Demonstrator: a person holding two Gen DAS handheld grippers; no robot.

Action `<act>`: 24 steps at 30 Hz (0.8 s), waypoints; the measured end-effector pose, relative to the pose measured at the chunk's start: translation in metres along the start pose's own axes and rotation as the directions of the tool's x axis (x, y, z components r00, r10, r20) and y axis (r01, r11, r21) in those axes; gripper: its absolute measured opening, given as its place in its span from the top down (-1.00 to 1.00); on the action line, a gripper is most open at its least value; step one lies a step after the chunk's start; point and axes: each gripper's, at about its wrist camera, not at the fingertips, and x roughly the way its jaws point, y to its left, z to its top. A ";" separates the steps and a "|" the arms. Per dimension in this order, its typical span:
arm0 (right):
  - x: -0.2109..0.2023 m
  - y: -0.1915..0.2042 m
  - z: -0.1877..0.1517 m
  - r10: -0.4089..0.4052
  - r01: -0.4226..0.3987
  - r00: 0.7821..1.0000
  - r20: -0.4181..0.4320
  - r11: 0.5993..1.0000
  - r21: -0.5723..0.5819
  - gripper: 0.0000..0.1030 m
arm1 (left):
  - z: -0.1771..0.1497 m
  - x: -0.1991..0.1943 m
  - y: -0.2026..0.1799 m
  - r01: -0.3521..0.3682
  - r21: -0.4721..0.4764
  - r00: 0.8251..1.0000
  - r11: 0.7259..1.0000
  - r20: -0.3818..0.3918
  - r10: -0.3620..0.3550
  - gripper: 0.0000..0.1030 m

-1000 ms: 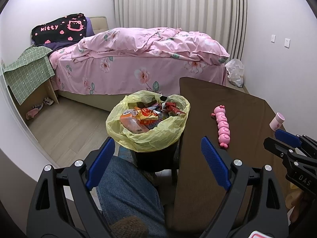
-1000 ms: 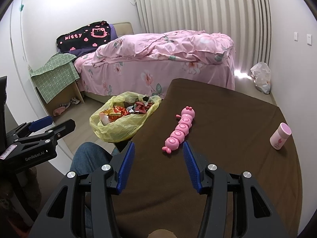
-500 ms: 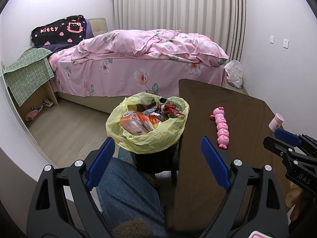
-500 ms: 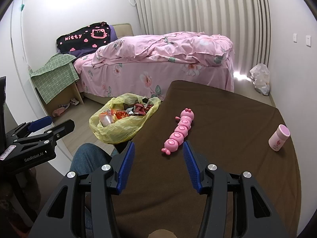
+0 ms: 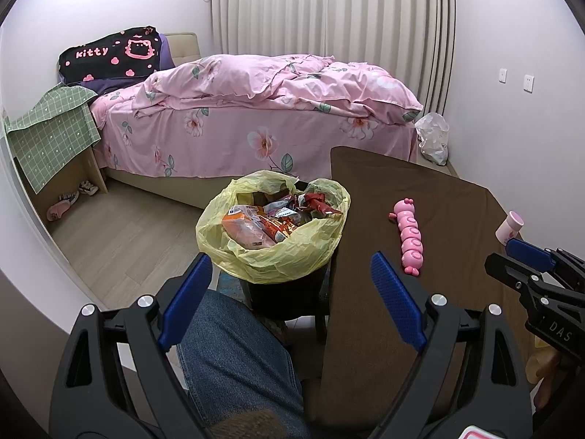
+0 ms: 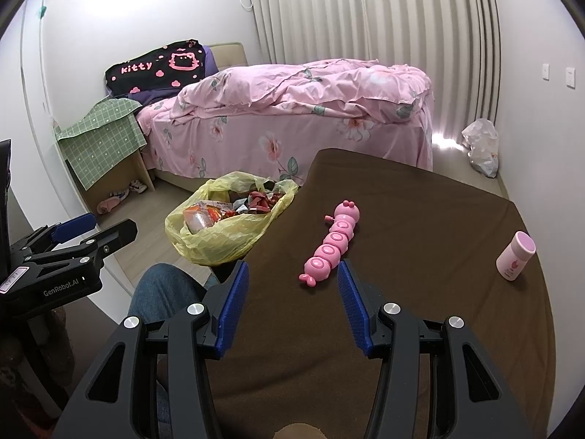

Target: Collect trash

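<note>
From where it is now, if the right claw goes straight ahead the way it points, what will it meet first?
Most likely the pink caterpillar toy lying on the brown table: its tail end sits just ahead of the open right claw, roughly centred between the tips. Depth is unclear, so the claw might meet the tabletop first.

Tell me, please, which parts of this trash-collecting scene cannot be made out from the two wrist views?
- Bin under the yellow bag: its base is hidden by the person's knee in the left wrist view.
- Pink bottle: partly covered there by the right claw.
- Wrappers in the bag: print too small to read in either view.
- White bag on the floor: contents unclear.
</note>
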 end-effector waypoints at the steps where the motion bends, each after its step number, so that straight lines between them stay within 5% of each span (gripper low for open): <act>1: 0.000 0.000 0.000 0.000 0.000 1.000 0.000 1.000 0.000 0.08 | 0.000 0.000 0.001 0.002 -0.001 1.000 1.000 0.000 -0.002 -0.64; 24: 0.003 0.007 0.005 0.003 -0.003 1.000 0.006 1.000 -0.029 0.08 | 0.002 -0.002 -0.002 0.002 -0.010 1.000 1.000 0.012 -0.002 -0.64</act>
